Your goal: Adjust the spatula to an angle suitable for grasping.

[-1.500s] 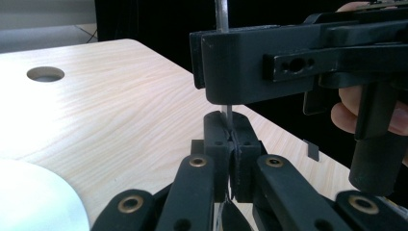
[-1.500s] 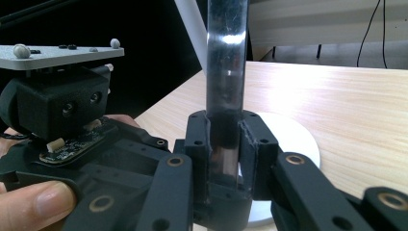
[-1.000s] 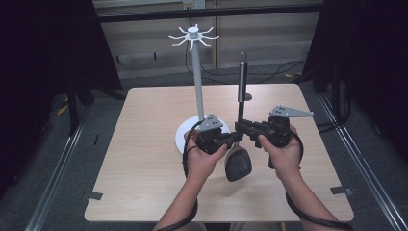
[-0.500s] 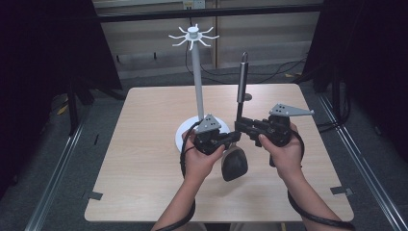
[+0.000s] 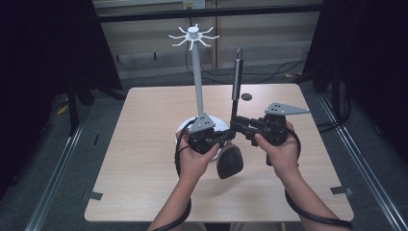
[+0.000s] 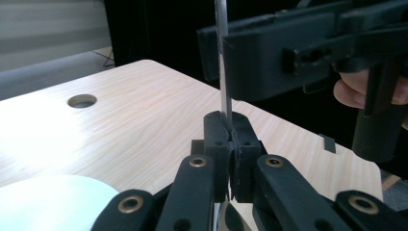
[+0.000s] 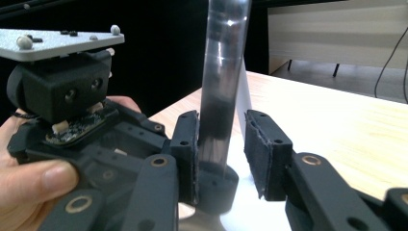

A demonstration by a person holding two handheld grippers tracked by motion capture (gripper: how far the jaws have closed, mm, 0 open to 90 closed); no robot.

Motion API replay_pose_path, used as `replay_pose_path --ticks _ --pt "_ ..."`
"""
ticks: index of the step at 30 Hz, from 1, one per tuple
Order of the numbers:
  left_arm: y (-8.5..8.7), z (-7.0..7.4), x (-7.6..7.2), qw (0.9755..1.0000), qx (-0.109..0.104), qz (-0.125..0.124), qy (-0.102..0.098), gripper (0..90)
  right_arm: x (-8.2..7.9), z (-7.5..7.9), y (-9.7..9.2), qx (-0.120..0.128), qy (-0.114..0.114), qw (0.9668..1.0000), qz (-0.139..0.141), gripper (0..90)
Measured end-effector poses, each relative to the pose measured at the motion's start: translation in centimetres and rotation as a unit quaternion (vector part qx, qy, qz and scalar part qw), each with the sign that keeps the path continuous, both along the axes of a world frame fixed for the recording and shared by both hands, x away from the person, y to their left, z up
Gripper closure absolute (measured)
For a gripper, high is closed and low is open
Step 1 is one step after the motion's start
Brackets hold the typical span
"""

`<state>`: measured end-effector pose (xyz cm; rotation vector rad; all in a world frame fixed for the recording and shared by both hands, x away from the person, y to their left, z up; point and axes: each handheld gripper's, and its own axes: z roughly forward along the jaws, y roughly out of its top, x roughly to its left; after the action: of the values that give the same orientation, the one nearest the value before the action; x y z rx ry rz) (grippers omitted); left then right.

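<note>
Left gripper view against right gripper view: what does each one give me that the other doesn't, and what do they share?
Left gripper view: the left tongs shut on the utensil's thin metal shank, plus a round hole in the table. Right gripper view: the utensil's dark handle between the right tongs, which have just been opening, with a gap at one pad; also a grey plate on the other gripper. Shared: the wooden table and the same upright utensil.
</note>
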<state>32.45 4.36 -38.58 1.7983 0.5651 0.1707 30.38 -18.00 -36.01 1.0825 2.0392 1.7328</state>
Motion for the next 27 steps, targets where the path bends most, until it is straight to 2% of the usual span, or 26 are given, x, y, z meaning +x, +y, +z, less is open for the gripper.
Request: replay_pose_path --ticks 9,10,12,14,16,21,24,27 --pt "1.3 0.7 0.0 0.9998 -0.014 0.006 -0.010 88.4 0.1 -1.2 -1.8 -0.012 0.004 0.9996 -0.025 53.8" --pt "1.5 0.8 0.0 0.9998 -0.014 0.008 -0.012 88.4 0.1 -1.6 -2.2 -0.015 0.005 0.9995 -0.027 48.4" --pt "1.6 1.0 -0.1 0.9997 -0.017 0.008 -0.013 88.4 0.1 -1.9 -2.4 -0.018 0.004 0.9994 -0.029 44.9" --pt "1.8 1.2 -0.2 0.9997 -0.013 0.012 -0.016 88.4 0.1 -2.7 -2.9 -0.037 0.010 0.9986 -0.036 37.5" --pt "1.9 1.3 -0.2 0.9996 -0.018 0.010 -0.019 88.4 0.1 -2.9 -3.1 -0.043 0.013 0.9983 -0.038 35.7" --pt "2.0 1.6 -0.6 0.9994 -0.023 0.011 -0.025 88.4 0.1 -4.4 -4.1 -0.066 0.019 0.9963 -0.052 22.7" --pt "2.2 1.6 -0.7 0.9994 -0.021 0.011 -0.026 88.4 0.0 -5.3 -4.8 -0.080 0.029 0.9942 -0.066 20.1" --pt "2.3 1.5 -0.7 0.9992 -0.029 0.014 -0.023 88.4 0.0 -6.0 -5.4 -0.085 0.034 0.9931 -0.073 19.5"
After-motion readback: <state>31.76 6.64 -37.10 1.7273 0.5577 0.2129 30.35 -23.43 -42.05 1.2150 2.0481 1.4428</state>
